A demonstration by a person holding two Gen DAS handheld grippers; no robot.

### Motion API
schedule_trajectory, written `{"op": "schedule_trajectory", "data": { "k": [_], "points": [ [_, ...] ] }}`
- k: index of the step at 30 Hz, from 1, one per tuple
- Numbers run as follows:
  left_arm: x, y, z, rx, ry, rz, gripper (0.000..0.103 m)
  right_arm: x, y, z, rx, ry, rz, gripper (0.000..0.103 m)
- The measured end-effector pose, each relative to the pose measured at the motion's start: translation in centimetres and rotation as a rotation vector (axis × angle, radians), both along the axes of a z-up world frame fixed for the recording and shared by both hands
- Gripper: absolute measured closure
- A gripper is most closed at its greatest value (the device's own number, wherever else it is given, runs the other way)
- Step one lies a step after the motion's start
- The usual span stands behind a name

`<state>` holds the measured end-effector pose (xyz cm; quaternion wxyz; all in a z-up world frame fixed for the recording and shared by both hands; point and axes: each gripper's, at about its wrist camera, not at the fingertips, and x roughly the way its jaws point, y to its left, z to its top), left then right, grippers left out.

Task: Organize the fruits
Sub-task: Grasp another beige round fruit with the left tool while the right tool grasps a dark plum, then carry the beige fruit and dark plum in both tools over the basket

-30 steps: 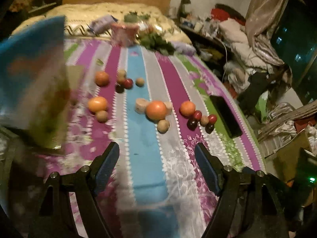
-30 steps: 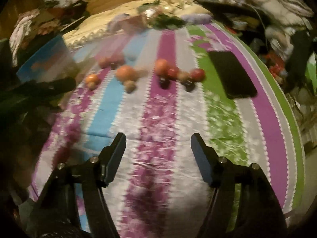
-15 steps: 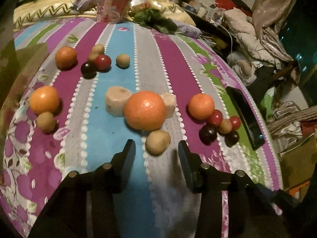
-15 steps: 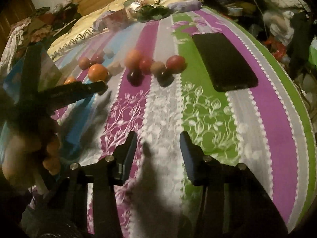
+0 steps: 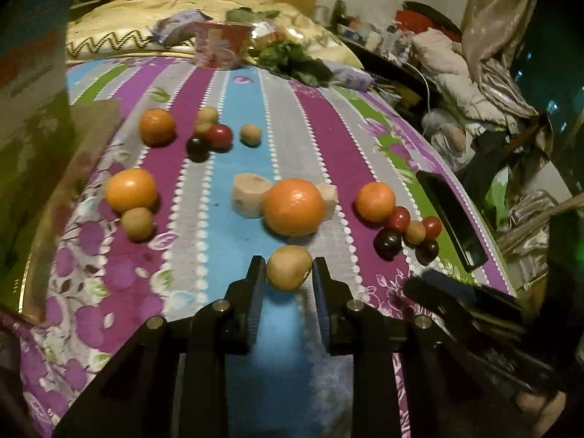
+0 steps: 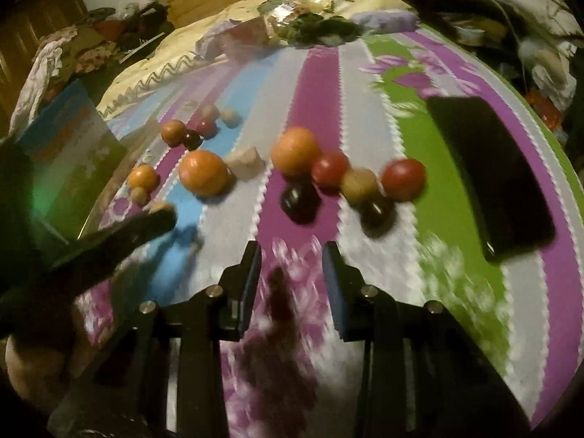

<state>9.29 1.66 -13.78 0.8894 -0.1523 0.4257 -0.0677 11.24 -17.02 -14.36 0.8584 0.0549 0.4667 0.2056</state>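
Note:
Several fruits lie on the striped cloth (image 5: 233, 116): oranges, red and dark small fruits, tan round ones and pale banana pieces (image 5: 250, 193). My left gripper (image 5: 287, 261) is shut on a small tan fruit (image 5: 288, 272), just in front of the big orange (image 5: 294, 206). My right gripper (image 6: 292, 248) hovers low over the purple stripe, its jaws closing with only cloth between them. A dark fruit (image 6: 299, 200) lies just beyond its tips, with an orange (image 6: 295, 151), a tan fruit (image 6: 359, 184) and a red one (image 6: 403, 179) around it. The left gripper's finger (image 6: 146, 222) shows at the left of the right wrist view.
A black phone (image 6: 492, 171) lies on the green stripe at the right, near the bed's edge. A printed box (image 5: 29, 109) stands at the left. A pink tub (image 5: 219, 45) and leafy greens (image 5: 292, 60) sit at the far end. Clutter fills the floor on the right.
Both grippers came forward and down toward the fruits while their jaws narrowed. The left jaws have shut on the tan fruit that lay in front of them.

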Motion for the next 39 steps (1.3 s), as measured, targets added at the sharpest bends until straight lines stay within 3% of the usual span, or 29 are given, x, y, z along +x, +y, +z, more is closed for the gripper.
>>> {"op": "schedule_trajectory", "data": {
  "k": [10, 13, 20, 29, 39],
  "points": [
    [0.3, 0.5, 0.1, -0.015, 0.011, 0.016, 0.077, 2.7, 1.9, -1.0, -0.101, 0.000, -0.048, 0.069],
    [0.5, 0.4, -0.1, -0.015, 0.021, 0.023, 0.077, 2.5, 1.9, -1.1, -0.128, -0.012, -0.065, 0.077],
    [0.1, 0.1, 0.3, -0.014, 0.030, 0.023, 0.077, 1.7, 1.1, -0.4, -0.101, -0.018, -0.090, 0.078],
    [-3.4, 1.4, 7.3, 0.049, -0.063, 0.071, 0.077, -2.3, 2.0, 6.6, -0.116, -0.141, -0.061, 0.078],
    [-10.0, 7.6, 14.7, 0.094, -0.147, 0.190, 0.077, -6.2, 5.5, 13.5, -0.062, -0.233, 0.020, 0.078]
  ]
}}
